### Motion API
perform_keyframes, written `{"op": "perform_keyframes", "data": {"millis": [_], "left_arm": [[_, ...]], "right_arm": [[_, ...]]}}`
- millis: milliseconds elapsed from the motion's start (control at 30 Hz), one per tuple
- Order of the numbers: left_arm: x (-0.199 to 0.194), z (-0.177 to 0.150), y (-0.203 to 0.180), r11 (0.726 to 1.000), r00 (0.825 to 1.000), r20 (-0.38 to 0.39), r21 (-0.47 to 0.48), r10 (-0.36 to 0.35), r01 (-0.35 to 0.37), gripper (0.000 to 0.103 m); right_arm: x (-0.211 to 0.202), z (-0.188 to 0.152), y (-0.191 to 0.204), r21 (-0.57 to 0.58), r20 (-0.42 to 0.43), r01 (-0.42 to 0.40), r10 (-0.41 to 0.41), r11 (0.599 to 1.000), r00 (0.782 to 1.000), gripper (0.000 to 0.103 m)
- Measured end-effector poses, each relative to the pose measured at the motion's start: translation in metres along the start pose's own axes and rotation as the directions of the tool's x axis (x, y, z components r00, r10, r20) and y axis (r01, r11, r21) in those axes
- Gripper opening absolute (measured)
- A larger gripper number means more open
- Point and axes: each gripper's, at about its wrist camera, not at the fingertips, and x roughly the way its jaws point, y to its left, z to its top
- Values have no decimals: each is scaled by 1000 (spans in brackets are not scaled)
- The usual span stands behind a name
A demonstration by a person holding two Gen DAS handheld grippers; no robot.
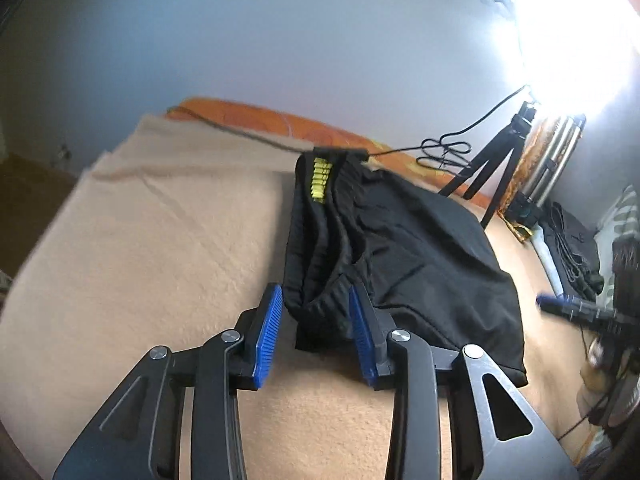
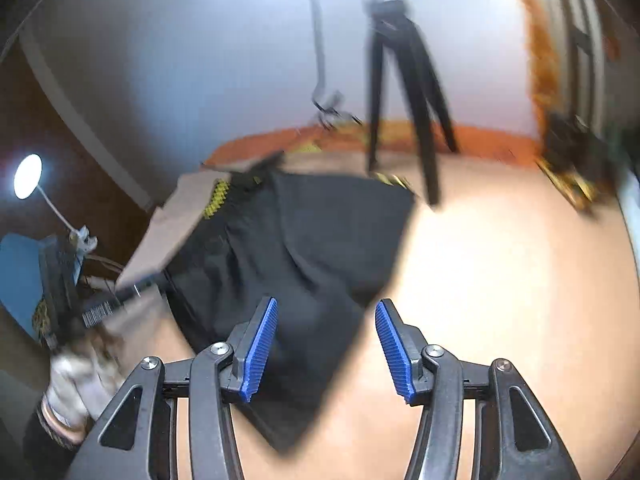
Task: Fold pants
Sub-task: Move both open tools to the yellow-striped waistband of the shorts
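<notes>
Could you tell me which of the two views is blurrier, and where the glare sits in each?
Right wrist view: blurrier, the tripod and black pants smeared, glare along the top edge. Left wrist view: sharper on the pants, glare blown out at upper right.

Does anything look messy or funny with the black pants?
A bit. The black pants lie bunched on the beige blanket, the waistband end rumpled between the left gripper's open fingers. A yellow tag sticks out at the far end.
</notes>
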Motion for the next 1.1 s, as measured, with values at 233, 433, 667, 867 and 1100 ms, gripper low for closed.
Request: {"op": "perform_keyframes", "data": {"millis": [233,433,667,867,1100], "left_arm": [[9,8,-46,992,999,-14,123,-34,35,33],[34,16,-53,988,998,-66,157,2,8,33],[42,6,-32,989,991,-101,130,88,-74,32],[34,1,-33,980,987,-100,164,125,-108,32],[18,13,-29,987,994,-70,144,83,-72,32]], "right_arm": [[13,-34,6,-53,-81,-89,85,995,993,55],[31,-42,23,-67,-147,-143,132,987,980,51],[38,-48,36,-96,-189,-171,151,981,970,6],[33,-57,41,-166,-238,-163,121,972,964,6],[6,-27,16,-112,-106,-203,192,973,976,44]]}}
